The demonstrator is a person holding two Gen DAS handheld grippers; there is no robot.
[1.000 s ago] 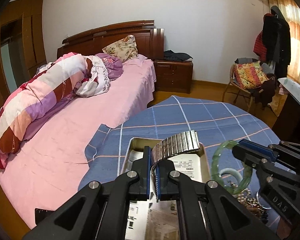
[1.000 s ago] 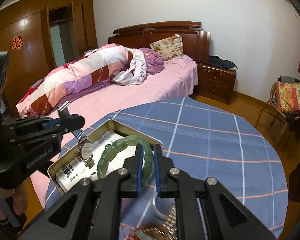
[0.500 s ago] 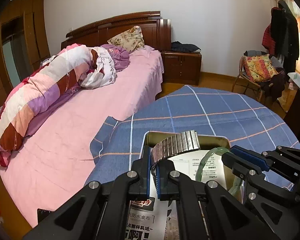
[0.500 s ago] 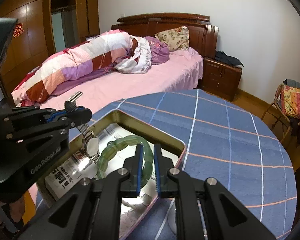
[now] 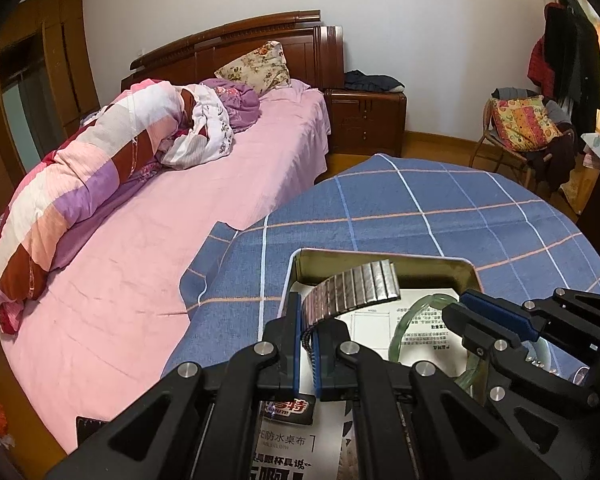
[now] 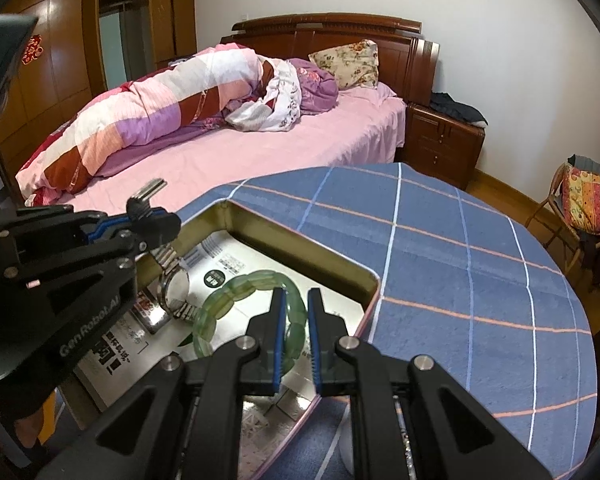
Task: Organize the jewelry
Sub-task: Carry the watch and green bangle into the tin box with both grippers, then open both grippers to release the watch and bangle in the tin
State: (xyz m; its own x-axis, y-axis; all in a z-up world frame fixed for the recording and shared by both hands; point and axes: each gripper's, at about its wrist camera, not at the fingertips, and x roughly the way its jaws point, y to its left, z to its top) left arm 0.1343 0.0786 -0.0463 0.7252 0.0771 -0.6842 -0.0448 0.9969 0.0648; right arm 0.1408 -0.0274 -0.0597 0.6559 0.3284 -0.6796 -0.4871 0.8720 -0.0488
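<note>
Right wrist view: the right tongs [image 6: 296, 312] clamp a green bracelet [image 6: 236, 300], the left tongs [image 6: 152, 220] a metal watch [image 6: 174, 286], both directly above the open tin [image 6: 300, 240] on the bench.

Bracelet [image 6: 236, 300]: translucent green. Watch band [image 5: 356, 290]: silver. Tin [image 6: 300, 248]: gold interior. Tablecloth [image 6: 440, 264]: blue with white and orange check lines. Bed sheet [image 5: 180, 248]: pink.

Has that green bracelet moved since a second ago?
Yes. The green bracelet, held in the right gripper, was at the tin box's edge; now it hangs inside, over the printed paper.
</note>
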